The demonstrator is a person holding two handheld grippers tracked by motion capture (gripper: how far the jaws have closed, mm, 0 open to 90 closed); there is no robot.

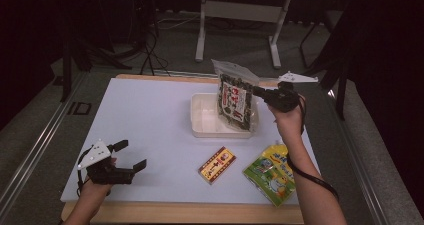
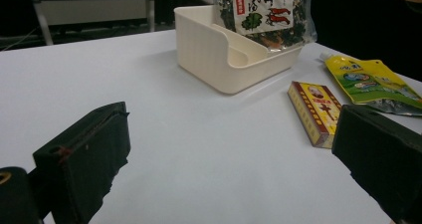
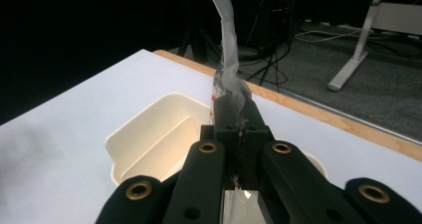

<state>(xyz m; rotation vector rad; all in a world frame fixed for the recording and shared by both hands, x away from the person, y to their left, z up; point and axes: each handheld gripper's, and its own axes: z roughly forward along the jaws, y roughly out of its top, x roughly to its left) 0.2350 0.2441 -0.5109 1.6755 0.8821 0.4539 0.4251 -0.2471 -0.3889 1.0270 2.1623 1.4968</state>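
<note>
White desk (image 1: 150, 120): right claw (image 1: 257, 91) grasping dried-seaweed packet (image 1: 235, 102) over cream tray (image 1: 200, 122); left claw (image 1: 131, 155) released, resting.

Clearance notes: left half of table (image 1: 140, 120) lay open.
I saw the white tray (image 1: 205, 120) blocked from above by the hanging snack bag (image 1: 235, 102); near edge cluttered by the small box (image 1: 217, 165) and yellow pouch (image 1: 270, 174), a passable gap between them.

Left gripper (image 1: 131, 155) rests low with jaws spread wide; right gripper (image 1: 257, 91) is raised, jaws clamped together.
</note>
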